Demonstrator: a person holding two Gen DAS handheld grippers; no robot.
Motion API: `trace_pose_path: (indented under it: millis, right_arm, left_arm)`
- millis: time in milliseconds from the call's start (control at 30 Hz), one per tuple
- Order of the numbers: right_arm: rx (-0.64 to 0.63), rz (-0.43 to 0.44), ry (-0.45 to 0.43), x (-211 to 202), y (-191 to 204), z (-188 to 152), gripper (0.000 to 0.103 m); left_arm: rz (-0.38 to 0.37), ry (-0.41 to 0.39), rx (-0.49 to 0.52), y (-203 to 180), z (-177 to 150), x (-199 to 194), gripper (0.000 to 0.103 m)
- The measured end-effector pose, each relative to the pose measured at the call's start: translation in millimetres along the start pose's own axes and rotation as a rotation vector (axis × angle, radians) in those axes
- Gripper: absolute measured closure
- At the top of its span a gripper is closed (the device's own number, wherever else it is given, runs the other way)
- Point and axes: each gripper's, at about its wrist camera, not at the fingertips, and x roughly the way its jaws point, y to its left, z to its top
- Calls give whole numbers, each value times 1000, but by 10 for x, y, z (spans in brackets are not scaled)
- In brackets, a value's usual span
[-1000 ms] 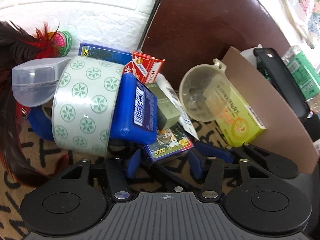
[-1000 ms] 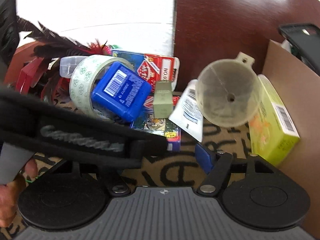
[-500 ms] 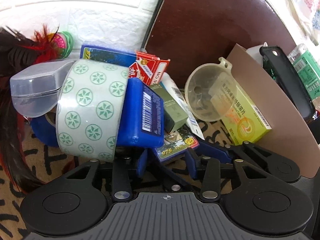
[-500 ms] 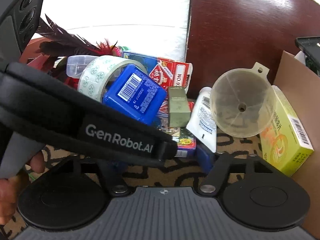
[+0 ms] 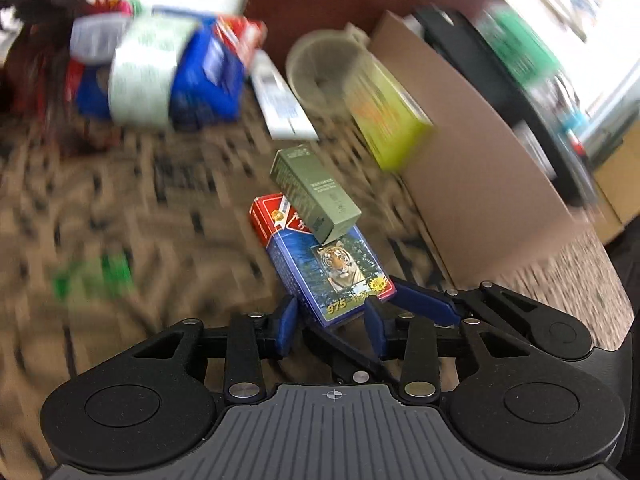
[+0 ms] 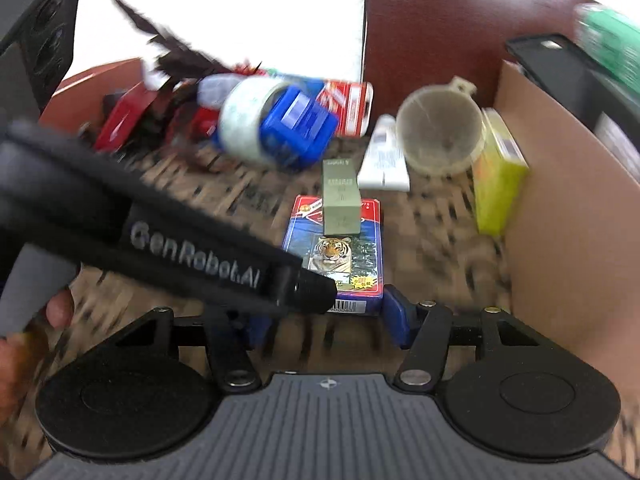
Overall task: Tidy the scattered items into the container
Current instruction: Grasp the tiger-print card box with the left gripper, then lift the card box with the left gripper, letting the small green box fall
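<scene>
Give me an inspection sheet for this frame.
Surface: patterned brown cloth, motion-blurred.
Job's things: tiger card box with olive box lying on top; cardboard wall beside.
Clutter: tape roll, blue case, funnel, yellow box, white tube, feathers.
Grippers: left tool and right tool both appear clamped on the card box; left jaws just opened slightly.
Cables: nothing seen.
Surroundings: red-brown panel, black phone case.
</scene>
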Motion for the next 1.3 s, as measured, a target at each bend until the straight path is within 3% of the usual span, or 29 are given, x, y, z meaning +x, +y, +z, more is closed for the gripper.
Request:
trace_pose_path:
  millis: [67, 267, 367, 633, 733, 967, 1167, 1300]
  right_arm:
    - [5, -11, 14, -223, 51, -206, 39]
    - [56, -30, 27, -889, 178, -722, 39]
    - [81, -23, 31, -1133, 238, -911, 39]
    - [120, 3, 7, -1159, 237, -850, 33]
    - [112, -14, -10, -1159, 223, -828, 25]
    - [136, -8, 14, -995, 144, -775, 23]
    - [123, -11, 30, -856, 181, -757, 23]
    - [74, -44, 29, -822, 257, -766, 24]
  left_arm:
    - [-11, 15, 8, -131, -219, -95, 50]
    - [-51, 58, 23, -437, -801, -391, 48]
    - [-42, 58, 46, -544, -954, -462, 43]
    - [2, 58, 30, -487, -721, -355, 43]
    - [7, 58, 14, -444, -618, -314, 42]
    - [26, 42, -1, -442, -384, -118, 23]
    - [1, 41, -7, -431, -354, -73, 15]
    - [-1, 67, 61, -531, -404, -94, 17]
